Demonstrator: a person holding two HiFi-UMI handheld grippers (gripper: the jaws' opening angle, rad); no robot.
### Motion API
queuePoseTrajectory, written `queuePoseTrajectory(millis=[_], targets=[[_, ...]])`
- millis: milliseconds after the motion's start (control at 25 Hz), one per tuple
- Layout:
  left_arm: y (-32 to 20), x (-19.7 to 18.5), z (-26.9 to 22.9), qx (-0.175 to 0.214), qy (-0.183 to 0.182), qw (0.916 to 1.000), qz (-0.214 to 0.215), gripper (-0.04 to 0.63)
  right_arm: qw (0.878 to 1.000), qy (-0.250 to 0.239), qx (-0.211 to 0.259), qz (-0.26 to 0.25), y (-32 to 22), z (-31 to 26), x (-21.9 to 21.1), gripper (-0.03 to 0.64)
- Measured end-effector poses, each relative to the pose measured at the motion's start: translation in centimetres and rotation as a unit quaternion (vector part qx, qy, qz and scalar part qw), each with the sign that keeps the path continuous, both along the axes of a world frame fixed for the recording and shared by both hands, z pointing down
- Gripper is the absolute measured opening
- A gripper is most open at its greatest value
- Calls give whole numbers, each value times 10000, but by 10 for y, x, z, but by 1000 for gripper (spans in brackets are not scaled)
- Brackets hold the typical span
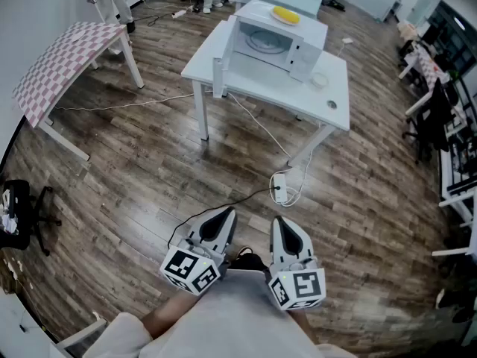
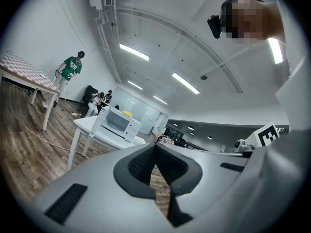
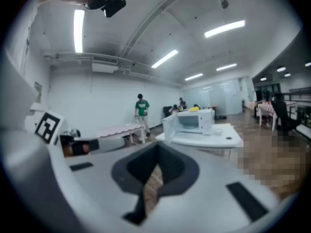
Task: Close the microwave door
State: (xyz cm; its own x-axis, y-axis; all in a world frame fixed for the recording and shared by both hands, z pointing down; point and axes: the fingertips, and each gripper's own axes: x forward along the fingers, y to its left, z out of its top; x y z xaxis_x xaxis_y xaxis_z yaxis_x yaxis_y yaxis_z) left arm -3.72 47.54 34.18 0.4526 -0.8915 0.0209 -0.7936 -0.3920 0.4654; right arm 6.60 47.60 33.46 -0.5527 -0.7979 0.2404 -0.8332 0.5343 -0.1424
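A white microwave [image 1: 279, 39] stands on a white table [image 1: 339, 88] far ahead of me, its door [image 1: 226, 54] swung open to the left. It also shows small in the left gripper view as the microwave [image 2: 119, 122] and in the right gripper view as the microwave [image 3: 194, 121] with the door [image 3: 170, 126] open. A yellow object [image 1: 285, 15] lies on top of it. My left gripper [image 1: 225, 215] and right gripper [image 1: 280, 222] hang side by side close to my body, over the wooden floor, far from the table. Both are shut and hold nothing.
A power strip [image 1: 280, 191] and cables lie on the floor between me and the table. A checkered folding table [image 1: 63, 62] stands at the left, a black chair [image 1: 19, 211] nearer left, desks and chairs [image 1: 440, 110] at the right. A person in green [image 3: 141, 108] stands far back.
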Motion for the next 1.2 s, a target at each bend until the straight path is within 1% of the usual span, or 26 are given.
queuePoseTrajectory(millis=[200,360,560,640,1040,1200], targets=[[7,-3,-5,33,-11,9999,162,17,10000,-24,-27,-10,8,3,-13,21],[9,-9,-6,-4,-1,9999,150,17,10000,-31,-73,-44,11,4,-19,21],[16,-15,-4,-28,6,9999,169,17,9992,-170,-200,-304,19,6,-29,23],[19,-17,-3,-11,10,9998,189,17,9989,-230,-179,-354,23,5,-34,23],[32,-34,-1,-41,223,9994,260,17,9994,-221,-116,-235,38,1,-50,23],[31,-39,0,5,153,9997,201,17,9995,-251,-68,-185,34,2,-52,23]])
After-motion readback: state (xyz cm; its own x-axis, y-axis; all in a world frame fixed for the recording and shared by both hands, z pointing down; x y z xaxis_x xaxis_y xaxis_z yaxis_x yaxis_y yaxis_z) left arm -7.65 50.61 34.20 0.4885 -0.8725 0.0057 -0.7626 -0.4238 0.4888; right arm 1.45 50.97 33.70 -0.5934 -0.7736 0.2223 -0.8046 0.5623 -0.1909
